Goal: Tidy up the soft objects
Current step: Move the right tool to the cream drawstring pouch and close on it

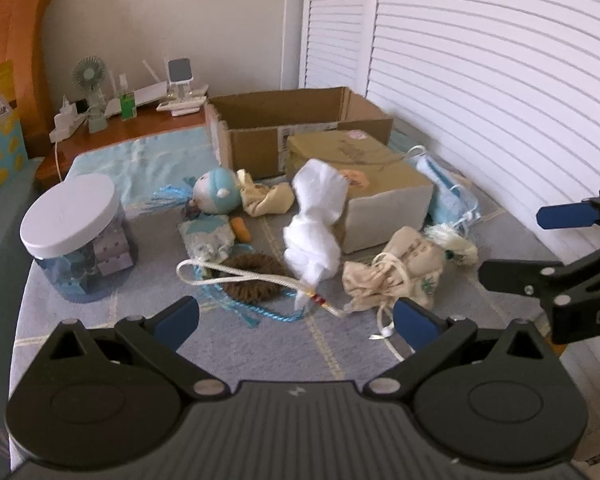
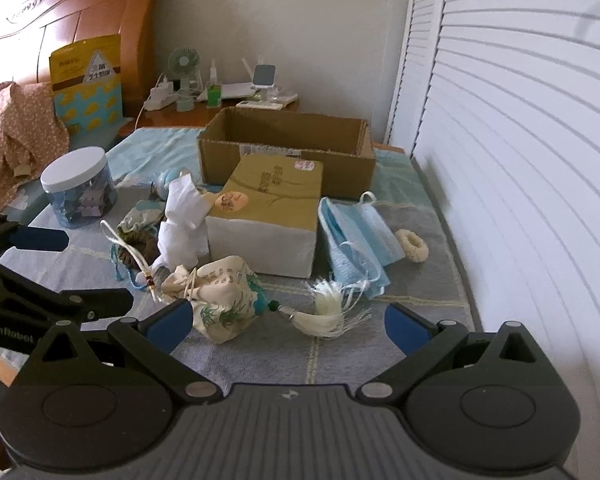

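Soft things lie scattered on the grey bedspread: a white cloth wad (image 1: pixel 316 224) (image 2: pixel 182 224), a cream drawstring pouch (image 1: pixel 396 276) (image 2: pixel 224 296) with a pale tassel (image 2: pixel 332 316), a small doll with a blue cap (image 1: pixel 218 192), a brown scrunchie (image 1: pixel 252 278), blue face masks (image 2: pixel 356 240) and a cream scrunchie (image 2: pixel 412 244). An open cardboard box (image 1: pixel 300 128) (image 2: pixel 288 148) stands behind. My left gripper (image 1: pixel 296 320) is open, just short of the white cord. My right gripper (image 2: pixel 288 326) is open around the pouch's near side and tassel.
A closed box (image 1: pixel 360 184) (image 2: pixel 268 220) sits before the open box. A white-lidded jar (image 1: pixel 76 236) (image 2: pixel 78 188) stands left. Louvred doors (image 2: pixel 520 140) run along the right. A nightstand with a fan (image 1: pixel 90 80) and bottles is behind.
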A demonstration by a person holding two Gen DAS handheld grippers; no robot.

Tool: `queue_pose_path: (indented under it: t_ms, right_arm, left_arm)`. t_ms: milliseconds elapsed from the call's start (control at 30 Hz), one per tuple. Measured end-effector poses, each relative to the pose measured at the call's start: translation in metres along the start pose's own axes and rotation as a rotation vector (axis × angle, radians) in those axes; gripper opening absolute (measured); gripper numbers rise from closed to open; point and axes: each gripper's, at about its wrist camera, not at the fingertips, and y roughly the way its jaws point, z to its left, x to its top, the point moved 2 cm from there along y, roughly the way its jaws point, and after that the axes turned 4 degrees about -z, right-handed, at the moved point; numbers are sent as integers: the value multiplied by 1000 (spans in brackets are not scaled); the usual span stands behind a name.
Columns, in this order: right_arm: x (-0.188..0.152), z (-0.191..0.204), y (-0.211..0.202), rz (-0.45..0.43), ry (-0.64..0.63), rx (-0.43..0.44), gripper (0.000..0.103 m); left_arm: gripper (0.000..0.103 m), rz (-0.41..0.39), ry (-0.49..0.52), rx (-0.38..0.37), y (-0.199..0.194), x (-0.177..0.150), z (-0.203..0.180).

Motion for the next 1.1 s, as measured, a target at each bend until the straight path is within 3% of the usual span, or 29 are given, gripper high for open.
queue_pose_path:
  t_ms: [467,900,1033,1100]
  right_arm:
    - [5,33,42,70,-42,68,103]
    - [6,54,82,124,-76,21,103]
    - [5,56,83,128,-96,18,95]
    - [5,55,81,120,-100,29,86]
  left_arm:
    - [102,16,-27,77,2,-15,39]
    - [102,22,-84,72,6,-19,61]
    - [102,28,-84,79,8,-19,62]
    - [102,29,-78,80,8,-18,60]
